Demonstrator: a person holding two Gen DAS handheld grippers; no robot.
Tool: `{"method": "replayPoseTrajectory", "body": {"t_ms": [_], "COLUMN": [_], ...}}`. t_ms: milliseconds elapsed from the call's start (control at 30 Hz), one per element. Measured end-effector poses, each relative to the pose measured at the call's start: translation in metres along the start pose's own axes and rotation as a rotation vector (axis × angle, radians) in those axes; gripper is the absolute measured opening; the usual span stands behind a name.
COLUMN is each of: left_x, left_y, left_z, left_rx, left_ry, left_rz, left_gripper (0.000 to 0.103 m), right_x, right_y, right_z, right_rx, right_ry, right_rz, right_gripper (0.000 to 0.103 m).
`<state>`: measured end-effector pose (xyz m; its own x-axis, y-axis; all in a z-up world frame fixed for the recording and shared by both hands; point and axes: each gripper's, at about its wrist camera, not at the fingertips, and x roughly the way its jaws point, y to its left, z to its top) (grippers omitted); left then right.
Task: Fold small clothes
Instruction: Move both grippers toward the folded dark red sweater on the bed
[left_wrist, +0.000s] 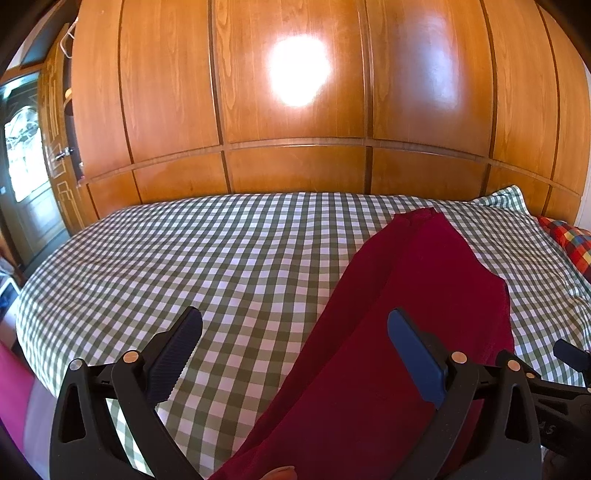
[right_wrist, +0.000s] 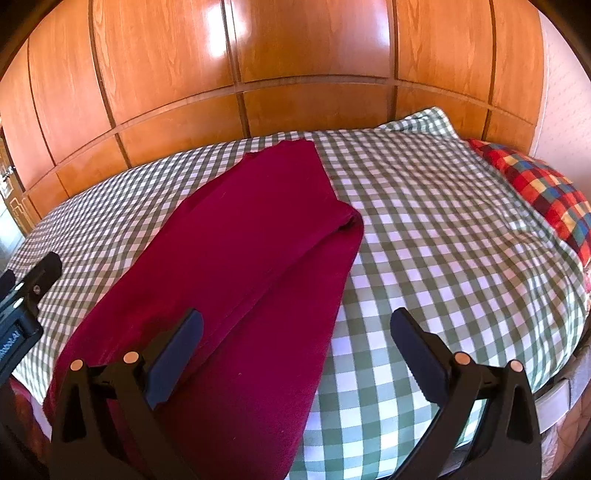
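Both claws (left_wrist: 295, 332) (right_wrist: 295, 332) above maroon garment (right_wrist: 240, 240)

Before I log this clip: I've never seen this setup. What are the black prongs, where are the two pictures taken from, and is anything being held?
No robot here: a person carries a handheld two-finger gripper in each hand, with a fisheye camera on each looking along its fingers. One picture is from the left gripper, the other from the right gripper. The black prongs are their fingers. Both stand open, holding nothing. On the green-checked bedsheet lies a dark red garment, folded lengthwise. A multicoloured checked pillow sits at the right, wooden wardrobe doors behind.
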<state>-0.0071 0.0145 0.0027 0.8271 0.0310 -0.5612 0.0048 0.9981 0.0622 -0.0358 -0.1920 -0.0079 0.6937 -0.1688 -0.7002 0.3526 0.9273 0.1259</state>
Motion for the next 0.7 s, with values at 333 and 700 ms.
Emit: {"method": "replayPoseTrajectory", "body": {"t_ms": [333, 700], "left_x": [0.0016, 0.0029], "left_y": [0.0027, 0.0061], "left_z": [-0.0006, -0.0024], "left_rx": [-0.009, -0.009], "left_ry": [0.006, 0.019], "left_rz": [0.002, 0.003], "left_gripper": [0.099, 0.099], "right_x": [-0.0008, -0.0027], "right_y": [-0.0017, -0.0025], "right_z": [0.0009, -0.0006], "right_rx": [0.012, 0.018], "right_ry": [-0.002, 0.003], "right_rz": [0.002, 0.031], "right_gripper": [0.101, 0.101]}}
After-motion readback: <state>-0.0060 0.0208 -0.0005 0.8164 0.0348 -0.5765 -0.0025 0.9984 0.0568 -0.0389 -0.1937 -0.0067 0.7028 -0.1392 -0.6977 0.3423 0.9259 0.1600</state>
